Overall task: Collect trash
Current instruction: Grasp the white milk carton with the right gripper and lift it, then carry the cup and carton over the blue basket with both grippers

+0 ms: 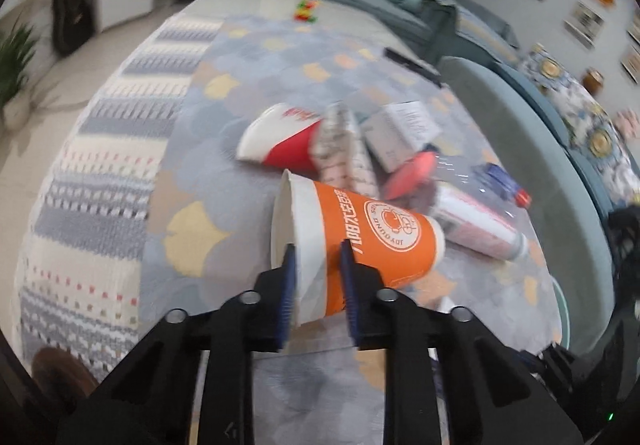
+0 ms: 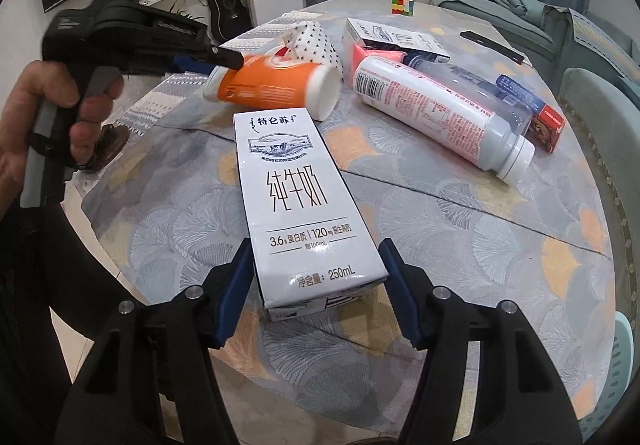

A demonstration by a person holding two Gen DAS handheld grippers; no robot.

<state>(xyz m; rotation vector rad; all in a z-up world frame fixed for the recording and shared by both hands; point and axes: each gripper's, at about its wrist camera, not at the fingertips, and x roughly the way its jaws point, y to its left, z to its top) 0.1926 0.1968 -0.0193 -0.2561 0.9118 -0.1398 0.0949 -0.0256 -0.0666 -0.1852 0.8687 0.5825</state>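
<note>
My left gripper [image 1: 318,259] is shut on the rim end of an orange and white paper cup [image 1: 372,237], which lies on its side; the same cup [image 2: 276,85] shows in the right wrist view with the left gripper [image 2: 224,59] on it. My right gripper [image 2: 316,265] is shut on a white milk carton [image 2: 300,205], its fingers against both sides of the carton's near end. On the table lie a red and white cup [image 1: 280,141], a white bottle [image 2: 440,113], a clear plastic bottle [image 2: 480,85] and a small box [image 2: 392,37].
The round table [image 2: 480,245] has a grey patterned cloth. Teal chairs [image 2: 600,105] stand at the right, a sofa [image 2: 540,17] behind. A colourful cube [image 2: 402,6] and a black remote [image 2: 492,45] lie at the far side. A guitar [image 2: 226,5] leans on the wall.
</note>
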